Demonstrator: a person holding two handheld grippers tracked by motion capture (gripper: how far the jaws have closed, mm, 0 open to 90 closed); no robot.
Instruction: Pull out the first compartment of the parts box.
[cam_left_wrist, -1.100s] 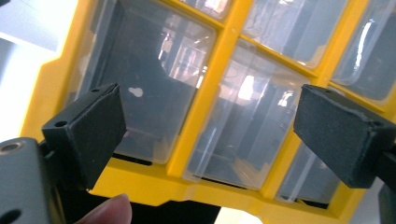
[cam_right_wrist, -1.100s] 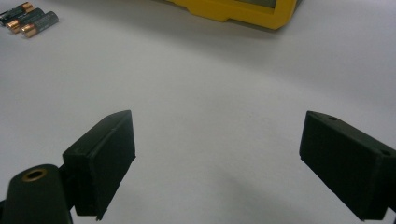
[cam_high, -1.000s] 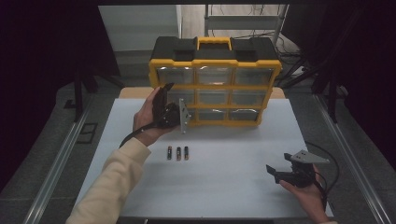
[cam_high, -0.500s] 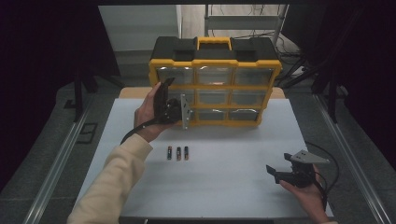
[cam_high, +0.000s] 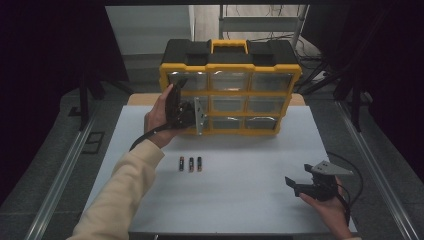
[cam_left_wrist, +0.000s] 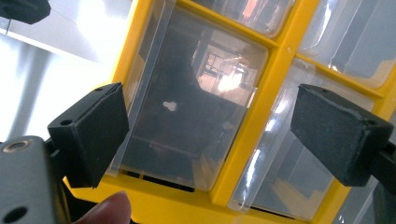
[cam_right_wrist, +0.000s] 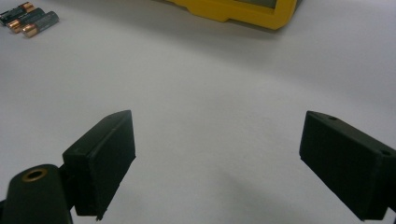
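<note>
A yellow and black organizer case (cam_high: 231, 65) stands upright at the back of the white table (cam_high: 250, 170), with clear drawers across its front. My left gripper (cam_high: 186, 111) is pressed up to its left column of drawers. In the left gripper view the left gripper (cam_left_wrist: 215, 135) is open, and a clear drawer (cam_left_wrist: 187, 102) sits between its two jaws; whether they touch it I cannot tell. Three batteries (cam_high: 190, 163) lie side by side in the middle of the table. My right gripper (cam_high: 295, 186) hovers open near the front right, with nothing between its jaws (cam_right_wrist: 217, 158).
The batteries (cam_right_wrist: 28, 18) and the case's lower yellow edge (cam_right_wrist: 243, 9) show far ahead in the right gripper view. A fingertip (cam_left_wrist: 109, 210) rests below the left jaw. Metal rails (cam_high: 60, 175) run along both sides of the table.
My left gripper has edged slightly up and closer against the organizer's drawers. The right gripper and the batteries have not moved.
</note>
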